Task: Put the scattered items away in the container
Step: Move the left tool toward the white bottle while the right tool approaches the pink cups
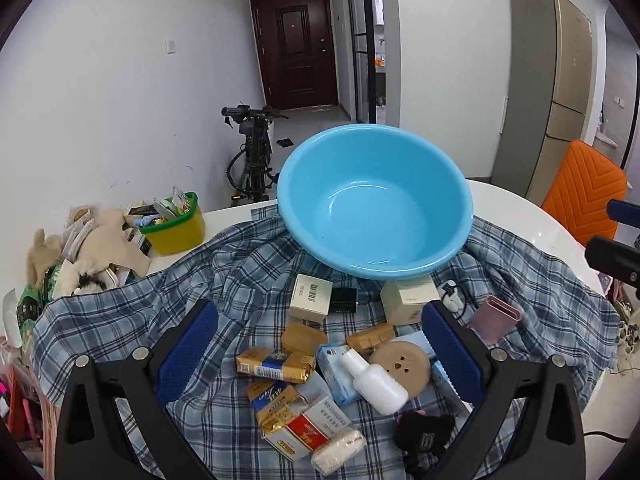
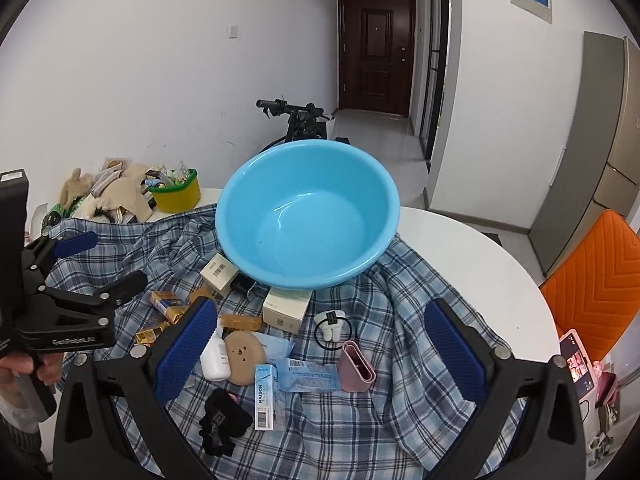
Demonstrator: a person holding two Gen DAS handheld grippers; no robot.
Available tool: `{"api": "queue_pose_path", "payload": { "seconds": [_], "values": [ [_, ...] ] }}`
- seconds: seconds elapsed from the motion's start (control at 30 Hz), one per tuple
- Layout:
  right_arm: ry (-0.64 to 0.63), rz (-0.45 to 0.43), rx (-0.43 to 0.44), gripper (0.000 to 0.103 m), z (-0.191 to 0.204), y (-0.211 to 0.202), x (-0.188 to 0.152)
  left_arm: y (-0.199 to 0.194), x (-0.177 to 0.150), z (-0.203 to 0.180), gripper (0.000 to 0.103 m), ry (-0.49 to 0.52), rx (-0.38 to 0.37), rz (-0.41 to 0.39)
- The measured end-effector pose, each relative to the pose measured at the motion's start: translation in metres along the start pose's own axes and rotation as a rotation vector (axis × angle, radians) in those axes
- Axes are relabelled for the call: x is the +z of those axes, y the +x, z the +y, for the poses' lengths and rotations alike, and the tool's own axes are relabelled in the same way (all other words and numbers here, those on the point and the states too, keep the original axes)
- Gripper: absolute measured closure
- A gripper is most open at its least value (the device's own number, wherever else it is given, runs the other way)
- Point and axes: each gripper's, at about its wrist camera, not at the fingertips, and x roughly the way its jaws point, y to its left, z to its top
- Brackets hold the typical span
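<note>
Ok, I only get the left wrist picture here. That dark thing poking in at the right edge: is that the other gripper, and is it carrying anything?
Observer: Yes. In its own view the right gripper is open, with nothing between its fingers.
Operator: What lies in front of it?
Observer: Among other things, a slim white and blue box flat on the checked cloth. It reads RAISON, a name your view doesn't show.
Operator: Anything further right that I'm missing?
Observer: A small lit screen in a pink frame, below the orange chair in the picture.
</note>
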Motion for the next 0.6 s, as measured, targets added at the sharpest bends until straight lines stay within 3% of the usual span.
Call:
{"api": "queue_pose_path", "payload": {
  "seconds": [0.13,0.23,0.33,0.6],
  "values": [
    [-0.008,0.003,-0.013,0.0,0.002,0.009,0.003,0.018,0.003,-0.002,0.0,0.03,-0.036,0.001],
    [-0.039,-0.013,-0.054,0.0,0.005,0.014,-0.002,0.039,0.003,-0.008,0.0,0.099,-0.055,0.019],
    [-0.088,0.007,-0.034,0.0,0.01,0.021,-0.011,0.057,-0.002,-0.016,0.0,0.18,-0.06,0.015],
    [-0.078,0.069,-0.041,0.0,-0.001,0.043,-0.033,0.104,-0.022,-0.028,0.0,0.206,-0.157,0.2]
  ]
}}
